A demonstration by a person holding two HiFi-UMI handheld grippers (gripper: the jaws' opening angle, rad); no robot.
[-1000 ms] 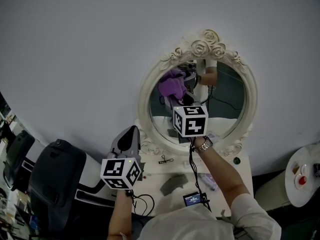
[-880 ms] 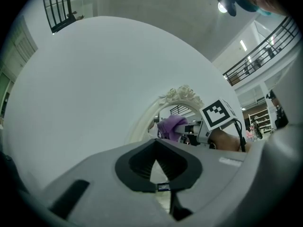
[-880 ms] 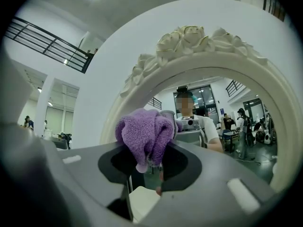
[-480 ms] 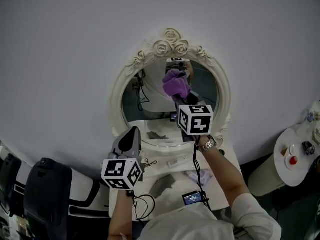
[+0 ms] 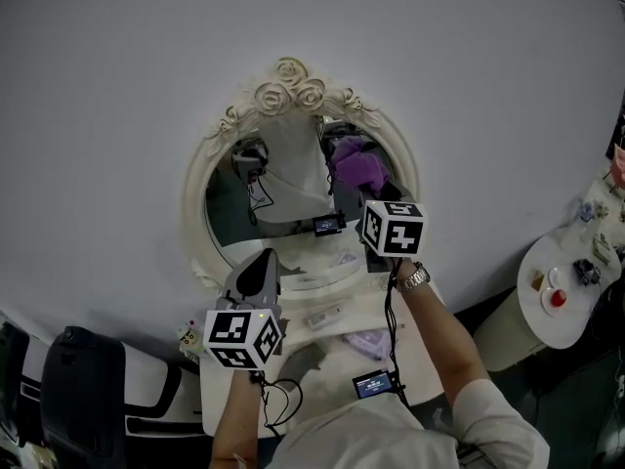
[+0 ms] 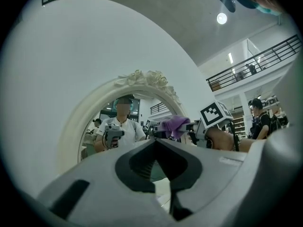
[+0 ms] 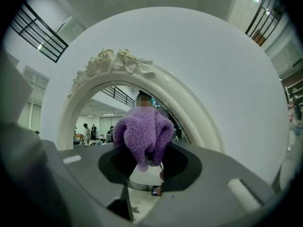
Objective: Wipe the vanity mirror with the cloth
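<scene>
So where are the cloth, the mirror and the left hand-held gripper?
cloth (image 7: pixel 143 137): right gripper view, middle of the purple bunch held in the jaws.
mirror (image 5: pixel 290 86): head view, rose crest on top of its frame.
left hand-held gripper (image 6: pixel 155 142): left gripper view, where its closed jaw tips meet.

Round side table (image 5: pixel 571 322), black chair (image 5: pixel 93 394)
</scene>
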